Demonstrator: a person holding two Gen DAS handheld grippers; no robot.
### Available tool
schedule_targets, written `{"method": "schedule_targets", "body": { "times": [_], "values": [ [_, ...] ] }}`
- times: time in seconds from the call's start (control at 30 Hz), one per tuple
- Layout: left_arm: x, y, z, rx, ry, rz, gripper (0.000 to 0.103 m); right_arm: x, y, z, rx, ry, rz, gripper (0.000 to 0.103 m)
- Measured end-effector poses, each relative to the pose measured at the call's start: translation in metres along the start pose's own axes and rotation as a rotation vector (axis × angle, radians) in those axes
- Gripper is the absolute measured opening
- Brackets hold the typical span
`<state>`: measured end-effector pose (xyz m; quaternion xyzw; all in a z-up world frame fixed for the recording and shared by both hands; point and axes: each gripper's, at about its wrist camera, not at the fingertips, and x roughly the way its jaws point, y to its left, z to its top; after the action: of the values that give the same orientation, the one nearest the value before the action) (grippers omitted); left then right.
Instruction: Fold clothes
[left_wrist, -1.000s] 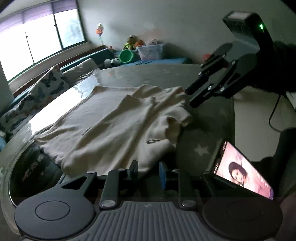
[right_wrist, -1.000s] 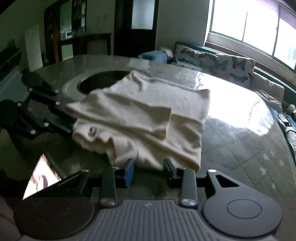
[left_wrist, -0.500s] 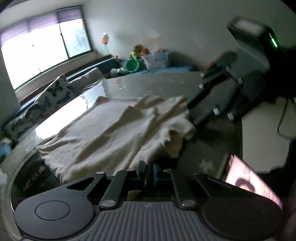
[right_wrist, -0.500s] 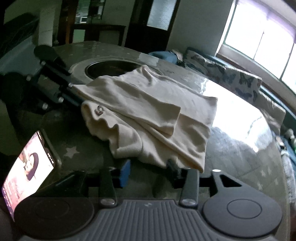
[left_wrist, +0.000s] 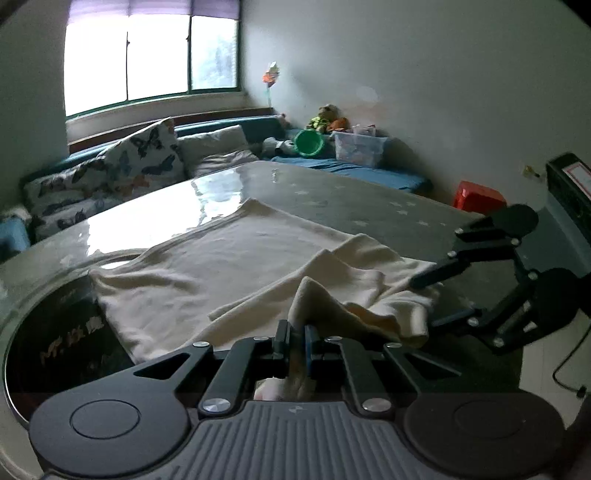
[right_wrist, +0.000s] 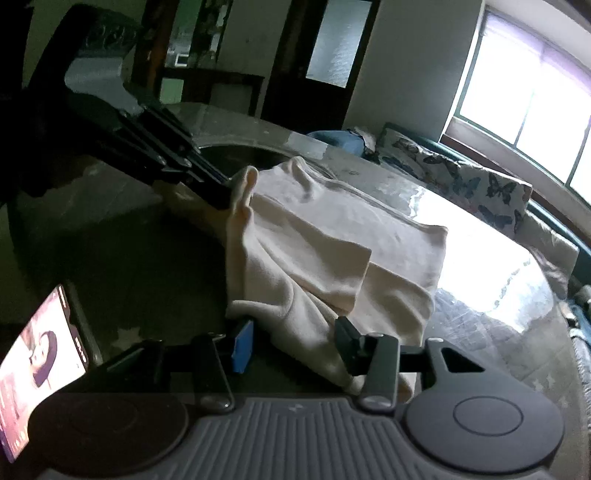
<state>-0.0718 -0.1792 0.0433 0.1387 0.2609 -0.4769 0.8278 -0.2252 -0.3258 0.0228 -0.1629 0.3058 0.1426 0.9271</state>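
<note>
So far I have only a sleeve folded in on the cream sweater (left_wrist: 229, 273) lying on the glossy table (left_wrist: 388, 214), my left gripper (left_wrist: 296, 341) clamped on its near edge, my right gripper (right_wrist: 293, 341) closing around the hem, main folds remaining.

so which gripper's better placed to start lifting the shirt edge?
Left. The left gripper is already shut on the cream shirt; the right gripper straddles the shirt's edge, closing, not yet pinching.
</note>
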Motion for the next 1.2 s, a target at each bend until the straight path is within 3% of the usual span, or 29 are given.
{"method": "schedule_targets", "body": {
  "times": [0.4,0.47,0.6,0.9,1.2],
  "values": [
    [0.015,0.012,0.005,-0.051,0.022,-0.002,0.009,-0.001,0.001,-0.004,-0.033,-0.017,-0.044,0.045],
    [0.012,0.009,0.004,-0.041,0.023,0.004,0.01,0.003,0.0,-0.001,-0.014,-0.027,-0.042,0.029],
    [-0.002,0.001,-0.001,0.023,0.002,0.006,0.016,0.004,-0.008,0.005,0.063,-0.052,-0.021,0.016],
    [-0.023,-0.026,-0.032,0.186,0.013,0.047,0.032,0.0,-0.023,0.008,0.21,-0.076,0.017,0.013],
    [-0.018,-0.026,-0.043,0.235,0.042,0.091,0.031,0.001,-0.019,0.007,0.219,-0.071,0.008,0.013]
  ]
}}
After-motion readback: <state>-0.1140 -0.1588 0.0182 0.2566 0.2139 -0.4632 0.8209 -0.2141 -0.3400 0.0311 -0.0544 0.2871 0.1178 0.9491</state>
